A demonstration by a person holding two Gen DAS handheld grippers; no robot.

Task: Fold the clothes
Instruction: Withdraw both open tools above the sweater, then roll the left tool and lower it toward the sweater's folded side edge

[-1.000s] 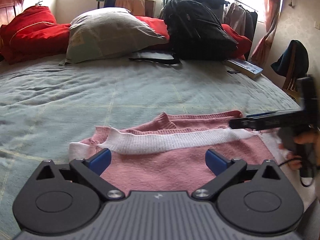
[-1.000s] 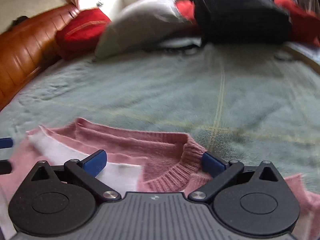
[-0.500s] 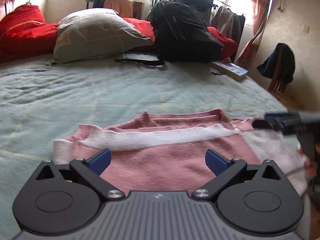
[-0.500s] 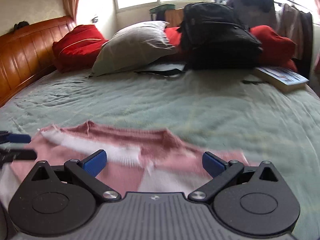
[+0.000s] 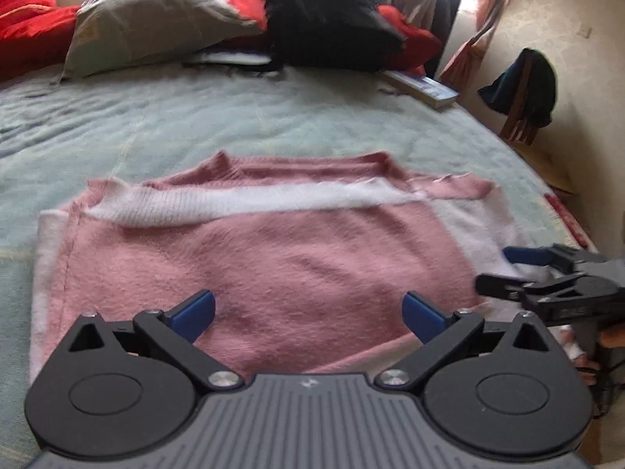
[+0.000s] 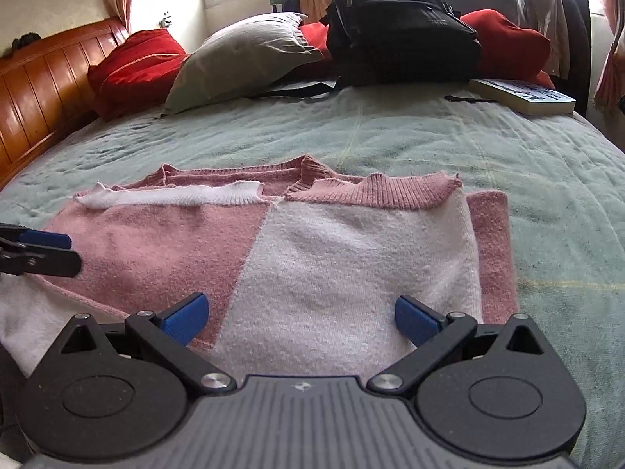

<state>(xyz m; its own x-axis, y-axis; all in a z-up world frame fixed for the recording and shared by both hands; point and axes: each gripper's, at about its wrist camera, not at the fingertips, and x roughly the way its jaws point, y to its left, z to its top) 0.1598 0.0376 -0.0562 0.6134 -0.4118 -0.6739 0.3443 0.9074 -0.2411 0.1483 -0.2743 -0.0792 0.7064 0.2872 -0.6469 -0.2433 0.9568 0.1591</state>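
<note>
Pale green quilted bedspread (image 6: 410, 144) covers the bed, its nap soft and crossed by faint yellow stitched lines. No writing can be read anywhere; print on the paperback book (image 6: 523, 95) at the bed's far right corner is too small to make out. A pink-and-white knit sweater (image 6: 312, 250) lies flat near the bed's near edge, fuzzy in the body, ribbed at the pink collar and at a white band folded across its top. Left tongs (image 5: 308, 310) hang spread wide over the pink panel, blue pads clear of the knit. Right tongs (image 6: 299, 314) are likewise spread wide above the white panel, holding nothing. Along the bed's far edge sit a plump grey pillow (image 6: 238, 62), red cushions (image 6: 136, 66) and a black nylon backpack (image 6: 402, 27); a slatted wooden headboard (image 6: 43, 90) runs along the left side.
</note>
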